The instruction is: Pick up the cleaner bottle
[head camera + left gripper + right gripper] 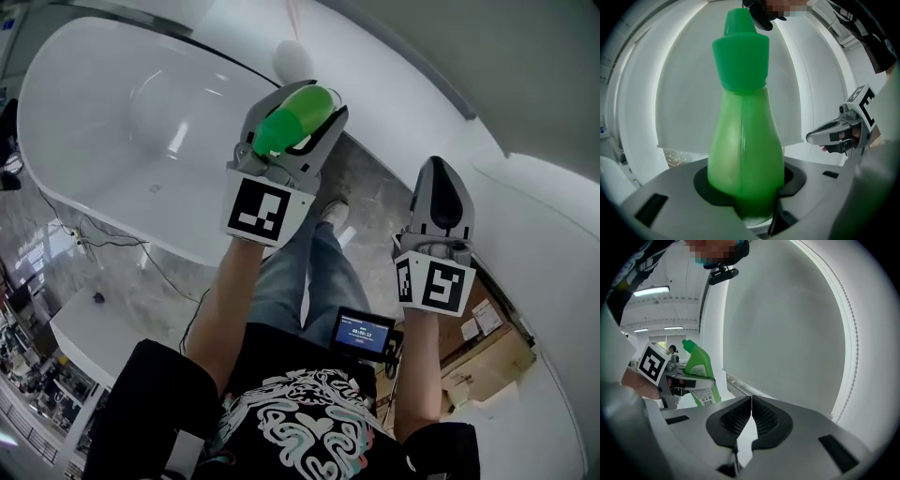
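Observation:
The green cleaner bottle (295, 117) with its green cap stands between the jaws of my left gripper (298, 129), which is shut on its body and holds it in the air over the white bathtub (112, 122). In the left gripper view the bottle (745, 145) fills the middle, cap upward. From the right gripper view the bottle (701, 373) shows at the left with its label, clamped in the left gripper. My right gripper (441, 192) hangs to the right at about the same height. Its pads (761, 418) meet with nothing between them.
A white oval bathtub lies below at the left, with a curved white wall (553, 244) at the right. The person's legs and shoe (333, 211) stand on the marble floor between them. Cables (112, 244) trail on the floor; cardboard boxes (487, 361) sit at the lower right.

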`<act>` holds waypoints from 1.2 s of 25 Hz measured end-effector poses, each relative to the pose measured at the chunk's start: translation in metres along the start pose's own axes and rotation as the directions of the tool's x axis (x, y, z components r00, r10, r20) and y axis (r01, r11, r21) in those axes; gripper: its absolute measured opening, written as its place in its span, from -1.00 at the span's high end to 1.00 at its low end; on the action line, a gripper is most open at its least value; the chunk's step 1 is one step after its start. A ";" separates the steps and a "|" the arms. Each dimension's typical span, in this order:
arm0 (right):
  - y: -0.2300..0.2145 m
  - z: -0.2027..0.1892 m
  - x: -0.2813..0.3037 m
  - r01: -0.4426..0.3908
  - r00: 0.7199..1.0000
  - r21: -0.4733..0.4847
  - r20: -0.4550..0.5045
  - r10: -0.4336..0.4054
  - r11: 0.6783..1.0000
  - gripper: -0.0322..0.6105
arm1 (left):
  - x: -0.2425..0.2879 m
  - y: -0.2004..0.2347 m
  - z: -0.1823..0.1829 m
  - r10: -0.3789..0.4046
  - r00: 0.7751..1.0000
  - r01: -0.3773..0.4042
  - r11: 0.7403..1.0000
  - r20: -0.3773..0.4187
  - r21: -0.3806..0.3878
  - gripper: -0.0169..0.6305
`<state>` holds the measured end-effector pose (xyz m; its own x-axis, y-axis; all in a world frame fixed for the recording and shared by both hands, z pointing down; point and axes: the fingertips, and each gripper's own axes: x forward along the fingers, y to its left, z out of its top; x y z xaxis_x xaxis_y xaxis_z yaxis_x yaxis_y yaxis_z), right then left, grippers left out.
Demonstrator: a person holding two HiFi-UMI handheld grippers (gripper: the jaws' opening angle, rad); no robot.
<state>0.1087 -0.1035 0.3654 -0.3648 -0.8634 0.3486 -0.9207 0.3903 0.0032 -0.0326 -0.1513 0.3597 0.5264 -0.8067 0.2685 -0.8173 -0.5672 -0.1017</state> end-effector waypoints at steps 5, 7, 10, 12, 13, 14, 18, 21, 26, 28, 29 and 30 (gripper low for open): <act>0.007 0.023 -0.011 -0.008 1.000 -0.011 0.007 0.008 1.000 0.82 | -0.021 0.007 0.020 0.012 1.000 -0.012 0.999 -0.006 -0.046 0.34; 0.008 0.035 -0.017 -0.011 1.000 -0.024 0.014 0.011 1.000 0.82 | -0.030 0.006 0.027 0.008 0.999 -0.010 0.998 -0.036 -0.060 0.34; 0.010 0.053 -0.028 -0.009 0.999 -0.027 0.033 0.010 1.000 0.82 | -0.045 0.002 0.041 0.008 0.998 -0.012 0.997 -0.060 -0.073 0.34; 0.009 0.065 -0.032 -0.008 0.999 -0.024 0.049 0.010 1.000 0.82 | -0.053 0.002 0.051 0.012 0.998 -0.016 0.997 -0.059 -0.069 0.34; 0.009 0.070 -0.035 -0.007 0.998 -0.023 0.056 0.009 1.000 0.82 | -0.055 0.002 0.056 0.013 0.998 -0.017 0.997 -0.056 -0.070 0.34; 0.008 0.075 -0.038 -0.005 0.998 -0.021 0.060 0.007 1.000 0.82 | -0.058 0.001 0.062 0.012 0.999 -0.016 0.997 -0.052 -0.075 0.34; 0.016 0.094 -0.053 -0.008 0.997 -0.025 0.072 0.010 1.000 0.82 | -0.075 0.005 0.088 0.012 0.999 -0.014 0.997 -0.033 -0.081 0.34; 0.015 0.098 -0.067 -0.003 0.997 -0.016 0.080 0.004 1.000 0.82 | -0.083 0.000 0.105 0.012 1.000 -0.014 0.998 -0.022 -0.061 0.34; 0.017 0.109 -0.081 0.016 0.998 0.001 0.058 -0.016 1.000 0.82 | -0.095 0.003 0.128 0.003 1.000 -0.005 0.998 -0.025 -0.061 0.34; 0.015 0.116 -0.084 0.023 0.998 -0.004 0.063 -0.023 1.000 0.82 | -0.099 0.005 0.137 -0.002 1.000 0.001 0.998 -0.020 -0.057 0.34; 0.015 0.120 -0.086 0.026 0.997 -0.007 0.069 -0.026 1.000 0.82 | -0.101 0.006 0.141 -0.002 1.000 0.001 0.999 -0.017 -0.054 0.34; 0.014 0.125 -0.088 0.028 0.997 -0.011 0.075 -0.027 1.000 0.82 | -0.104 0.006 0.145 0.000 1.000 -0.001 0.999 -0.015 -0.051 0.34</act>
<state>0.1103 -0.0616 0.2180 -0.3494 -0.8951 0.2771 -0.9289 0.3697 0.0229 -0.0582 -0.0954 0.1919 0.5229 -0.8041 0.2830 -0.8285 -0.5575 -0.0531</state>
